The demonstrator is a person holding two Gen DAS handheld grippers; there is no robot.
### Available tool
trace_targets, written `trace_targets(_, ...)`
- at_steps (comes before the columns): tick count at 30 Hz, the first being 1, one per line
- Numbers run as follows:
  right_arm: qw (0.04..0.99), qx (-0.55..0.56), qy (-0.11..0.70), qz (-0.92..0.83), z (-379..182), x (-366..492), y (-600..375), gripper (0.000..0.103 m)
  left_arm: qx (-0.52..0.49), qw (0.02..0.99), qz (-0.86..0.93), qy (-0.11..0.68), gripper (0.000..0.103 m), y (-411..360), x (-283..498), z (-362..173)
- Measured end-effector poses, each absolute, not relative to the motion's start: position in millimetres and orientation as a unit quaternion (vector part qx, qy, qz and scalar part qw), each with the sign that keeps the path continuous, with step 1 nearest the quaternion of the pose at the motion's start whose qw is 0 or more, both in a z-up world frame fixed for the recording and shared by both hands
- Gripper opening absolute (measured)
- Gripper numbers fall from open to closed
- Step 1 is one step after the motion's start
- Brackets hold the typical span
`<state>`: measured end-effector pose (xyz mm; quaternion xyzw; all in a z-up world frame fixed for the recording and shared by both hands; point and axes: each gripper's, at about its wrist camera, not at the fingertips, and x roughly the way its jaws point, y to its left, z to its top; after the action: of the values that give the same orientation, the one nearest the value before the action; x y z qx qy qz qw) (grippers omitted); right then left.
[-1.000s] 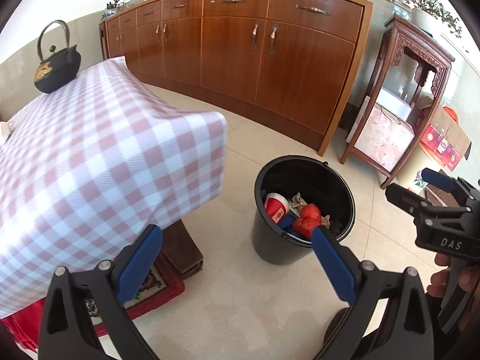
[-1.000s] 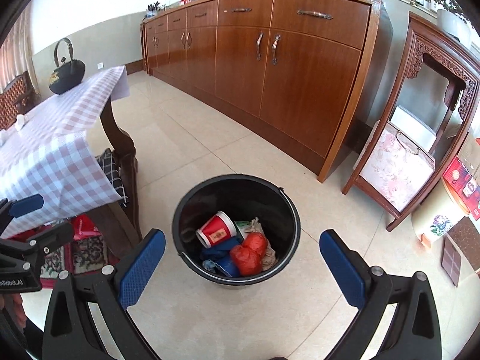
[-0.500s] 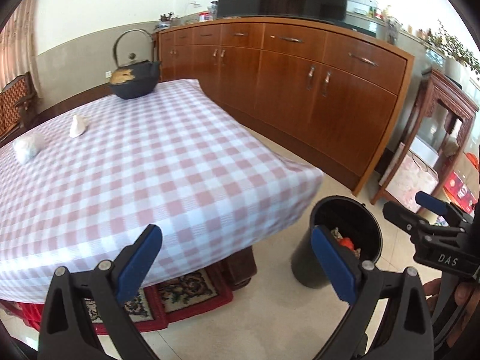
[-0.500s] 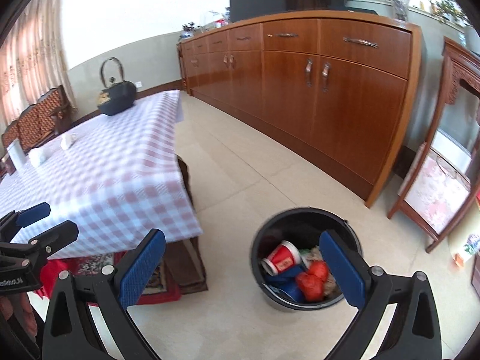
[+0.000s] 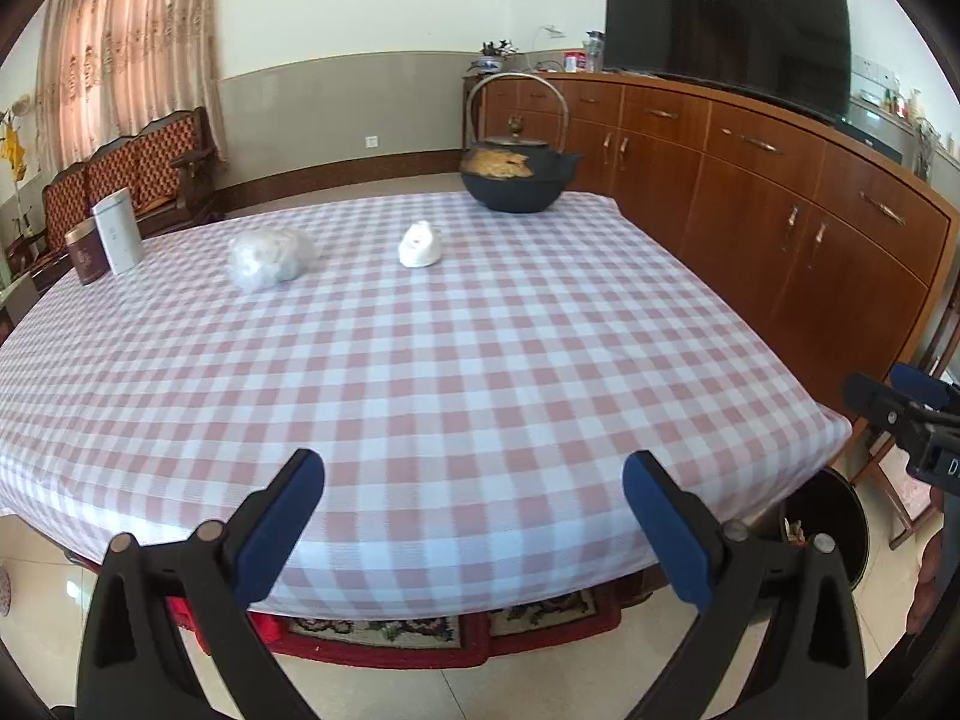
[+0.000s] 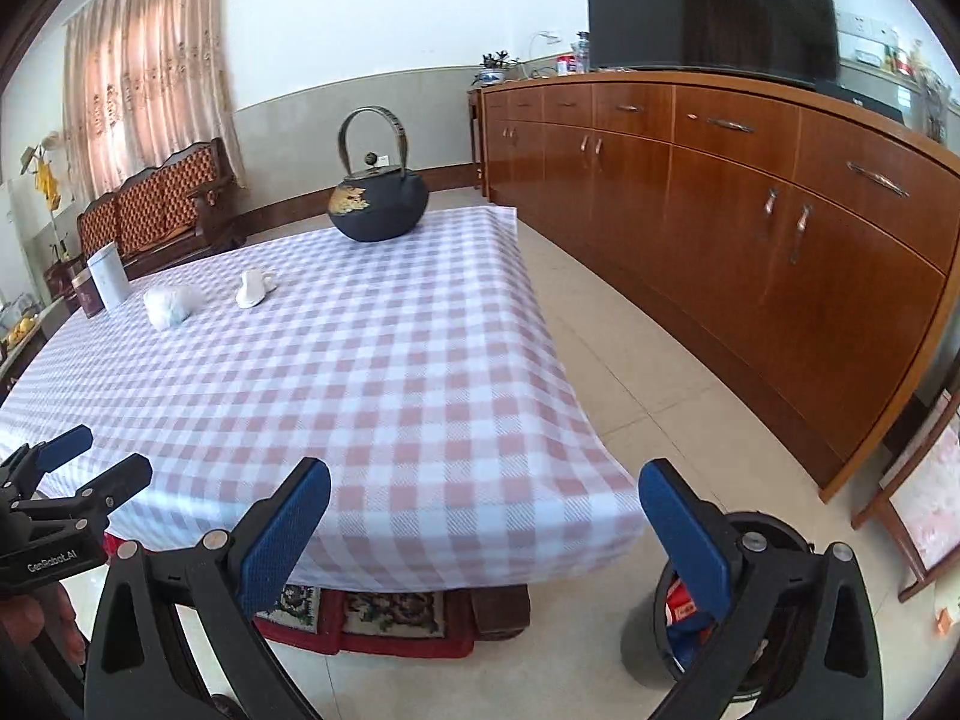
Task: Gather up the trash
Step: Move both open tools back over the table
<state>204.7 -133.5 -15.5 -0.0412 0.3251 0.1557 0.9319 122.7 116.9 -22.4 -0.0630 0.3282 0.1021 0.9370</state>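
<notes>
Bin (image 6: 774,531) lower now — crumpled wrappers (image 5: 270,256) ahead

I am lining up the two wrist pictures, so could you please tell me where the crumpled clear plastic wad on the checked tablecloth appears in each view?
Left wrist view: the crumpled clear plastic wad lies upper left of centre, left of the small white crumpled paper.
Right wrist view: it lies far left, at mid-height.
Shared landmark: the black cast-iron teapot at the table's far end.

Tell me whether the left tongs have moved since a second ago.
Yes. The left tongs swung up and leftward from over the black bin to face the checked tablecloth; the bin now sits at the frame's lower right.
</notes>
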Motion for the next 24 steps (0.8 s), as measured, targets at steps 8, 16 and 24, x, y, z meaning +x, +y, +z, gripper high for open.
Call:
trace_targets(8, 0.917, -0.089, 0.315, 0.229, -8.2, 223.4, -42.5, 0.103, -0.084, 0.933, 0.145, 0.317, 0.1, 174.4, 121.7, -17.4)
trace_targets(16, 0.899, -0.113, 0.315, 0.283, -10.9, 242.1, 32.4, 0.103, -0.064, 0.925, 0.191, 0.322, 0.1, 238.7, 149.4, -16.8)
trace_targets(24, 0.888, -0.115, 0.327, 0.301, -10.9, 286.2, 86.9, 0.103, -0.086, 0.917, 0.206, 0.329, 0.1, 297.3, 195.7, -28.9)
